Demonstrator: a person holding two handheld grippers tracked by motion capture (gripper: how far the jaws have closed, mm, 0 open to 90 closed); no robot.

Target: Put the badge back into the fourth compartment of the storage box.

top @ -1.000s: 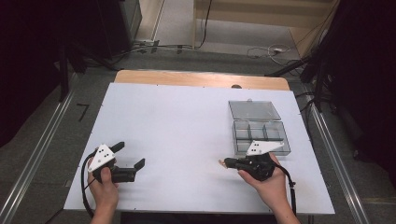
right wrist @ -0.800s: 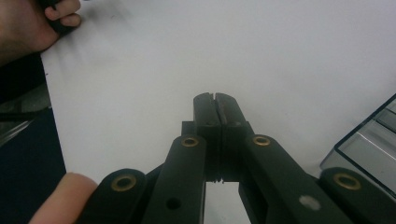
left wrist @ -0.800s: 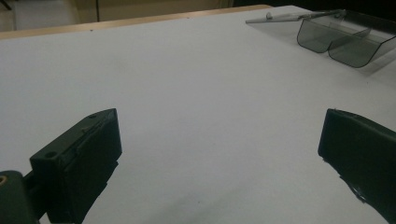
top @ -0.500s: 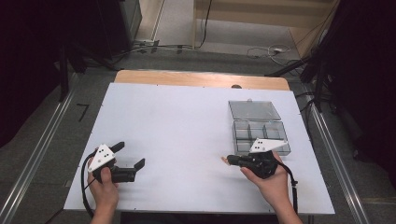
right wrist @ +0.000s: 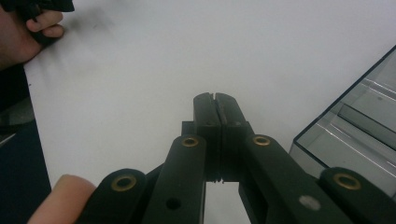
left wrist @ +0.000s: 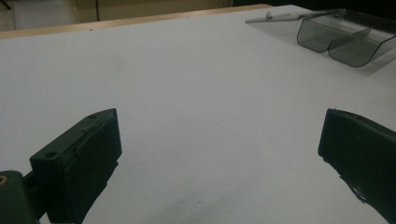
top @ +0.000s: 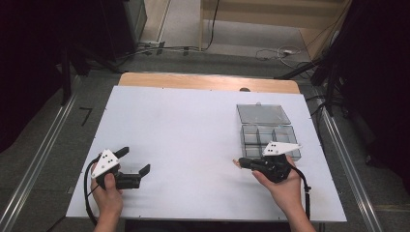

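Your right tongs point(top: 238, 163) had crept a little toward the middle of the white-topped bench point(top: 193, 125) over the last second, sliding away from the clear smoke-grey plastic compartment box point(top: 270, 137), and that was about all that changed. In the right gripper view the two black jaws of those tongs point(right wrist: 215, 98) were pressed flat together with nothing showing between them, so you were carrying nothing. The compartment box point(right wrist: 355, 135) lay just beside them at the right edge of that view, its dividers visible and the cells in sight looking empty.

Your left tongs point(top: 133, 162) had not moved at all. You held them low over the near left corner of the bench, jaws spread wide apart and empty; in the left gripper view they framed bare white surface, with the box point(left wrist: 348, 39) well off at the far side and its hinged lid point(left wrist: 292, 16) lying open flat behind it.

Judging from that, the box was the thing in hand: open, sitting at the right side of the bench, just behind your right hand point(top: 283, 186). Your small drift away from it, with jaws together, suggested you were between steps rather than reaching in. No loose part lay on the bench that I could make out.
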